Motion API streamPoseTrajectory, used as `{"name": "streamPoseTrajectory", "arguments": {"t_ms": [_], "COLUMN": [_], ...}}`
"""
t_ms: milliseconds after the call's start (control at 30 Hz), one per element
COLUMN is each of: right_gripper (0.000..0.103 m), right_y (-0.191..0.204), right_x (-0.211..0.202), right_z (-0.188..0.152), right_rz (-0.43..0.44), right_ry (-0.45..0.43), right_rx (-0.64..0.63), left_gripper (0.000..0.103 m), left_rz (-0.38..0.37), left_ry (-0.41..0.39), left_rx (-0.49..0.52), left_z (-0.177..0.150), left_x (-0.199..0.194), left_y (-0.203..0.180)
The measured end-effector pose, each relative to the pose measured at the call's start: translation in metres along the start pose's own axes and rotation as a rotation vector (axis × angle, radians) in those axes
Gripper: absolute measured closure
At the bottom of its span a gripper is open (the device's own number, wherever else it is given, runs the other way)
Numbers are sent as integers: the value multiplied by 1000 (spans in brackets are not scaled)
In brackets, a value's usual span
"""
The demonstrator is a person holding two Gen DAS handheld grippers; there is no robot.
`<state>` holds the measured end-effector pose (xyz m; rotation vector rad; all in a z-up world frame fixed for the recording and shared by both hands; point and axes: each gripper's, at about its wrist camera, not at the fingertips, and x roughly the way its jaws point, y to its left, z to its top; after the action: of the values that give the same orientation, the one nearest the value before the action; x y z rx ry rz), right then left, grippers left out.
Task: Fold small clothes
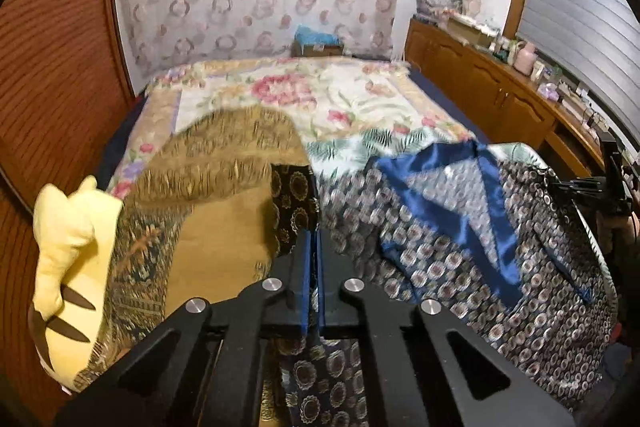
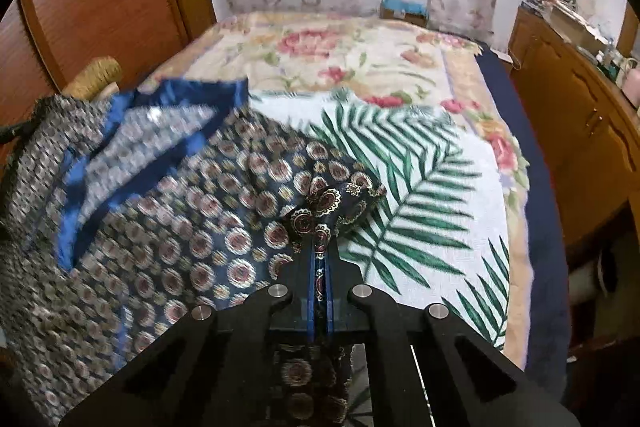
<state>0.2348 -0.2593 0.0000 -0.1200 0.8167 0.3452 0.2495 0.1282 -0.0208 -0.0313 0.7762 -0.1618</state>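
Note:
A dark navy garment with round medallion print and shiny blue trim (image 1: 460,227) hangs spread between both grippers above the bed. My left gripper (image 1: 314,239) is shut on one edge of it, with cloth hanging below the fingers. My right gripper (image 2: 320,247) is shut on another edge of the same garment (image 2: 180,219), a bunched corner poking out past the fingertips. The right gripper also shows in the left wrist view at the far right (image 1: 612,179). The garment is blurred with motion.
The bed has a floral blanket (image 2: 360,47) and a white palm-leaf cloth (image 2: 420,187). A golden-brown patterned cloth (image 1: 208,179) and a yellow plush toy (image 1: 68,247) lie left. A wooden cabinet (image 1: 500,87) with clutter runs along the right. Wooden panels stand left.

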Motion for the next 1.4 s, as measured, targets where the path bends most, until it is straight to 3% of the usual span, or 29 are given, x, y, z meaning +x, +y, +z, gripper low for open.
{"name": "streamPoseTrajectory", "arguments": {"t_ms": [200, 333, 500, 667, 733, 867, 1067, 1400], "right_gripper": [100, 101, 101, 101, 101, 101, 101, 101], "right_y": [-4, 1, -2, -9, -13, -2, 10, 6], "right_x": [-52, -79, -95, -94, -86, -85, -131, -196], "right_z": [16, 24, 38, 55, 55, 40, 4, -85], "right_rz": [19, 5, -36, -161, -183, -147, -78, -56], "right_ry": [-168, -232, -266, -280, -252, -243, -300, -389], "right_rx": [48, 33, 27, 33, 45, 55, 37, -4], "left_gripper": [102, 102, 102, 102, 102, 102, 102, 102], "left_rz": [44, 61, 91, 143, 140, 118, 84, 68], "left_ry": [-84, -116, -173, -207, -201, -199, -230, -306], "left_rx": [53, 71, 69, 23, 7, 16, 28, 2], "left_z": [22, 32, 58, 76, 70, 45, 2, -66], "left_x": [-29, -38, -41, -34, -31, -42, -79, -146], "left_y": [-13, -16, -15, 0, 5, 0, -14, -16]}}
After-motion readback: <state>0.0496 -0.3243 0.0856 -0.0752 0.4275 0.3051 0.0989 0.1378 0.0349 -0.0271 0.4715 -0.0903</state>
